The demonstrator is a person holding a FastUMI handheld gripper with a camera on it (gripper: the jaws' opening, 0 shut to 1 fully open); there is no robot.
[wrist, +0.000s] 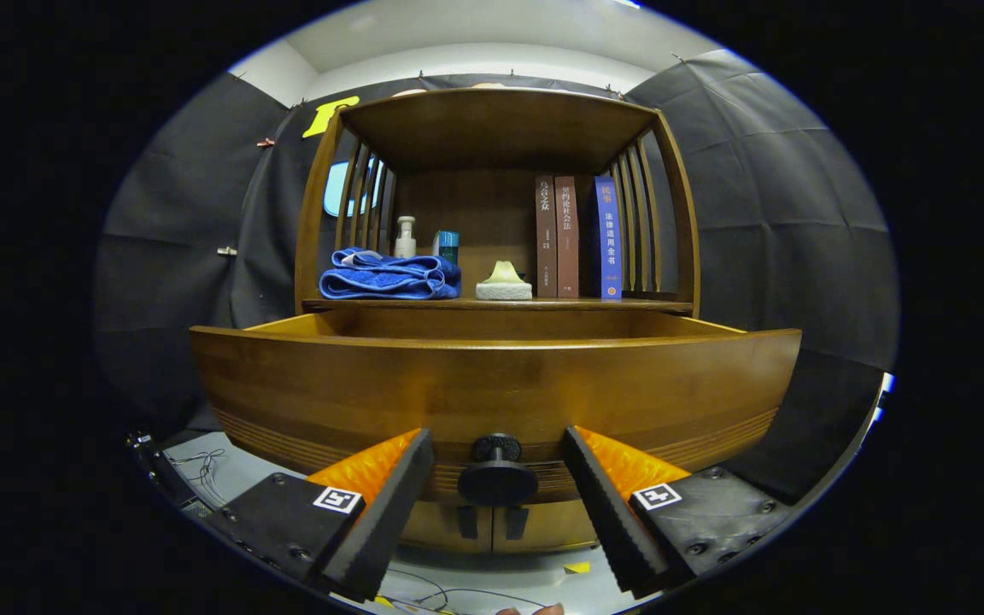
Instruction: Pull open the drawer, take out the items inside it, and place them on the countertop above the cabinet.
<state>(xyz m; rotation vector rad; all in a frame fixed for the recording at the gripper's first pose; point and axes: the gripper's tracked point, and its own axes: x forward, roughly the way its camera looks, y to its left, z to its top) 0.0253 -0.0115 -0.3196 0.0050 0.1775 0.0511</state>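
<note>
Nearest the camera, the claw (498, 478) stands with its two fingers spread wide apart, gripping nothing. Between them, touching neither, sits the round dark knob (497, 470) of the drawer (492, 384).

That drawer is of warm brown wood with fine grooves running along the lower part of its front. It is pulled well out from the cabinet, so its front panel comes close to the fingertips and its top edge runs as a broad band across the view. Its inside is hidden behind the front panel; I cannot tell what lies in it. Below the knob, two small dark handles (492, 521) show on the cabinet doors beneath.

Above and behind the drawer lies the tabletop (629, 303), roofed by a wooden shelf frame with slatted sides. On it, from one side to the other:
- a folded blue towel (389, 275), with a pale pump bottle (405, 237) and a teal box (448, 245) behind it
- a small pale object on a white pad (504, 282), alone near the middle
- three upright books (577, 237) close to the slats

Bare wood shows between the towel and the pad, and in front of the books.
</note>
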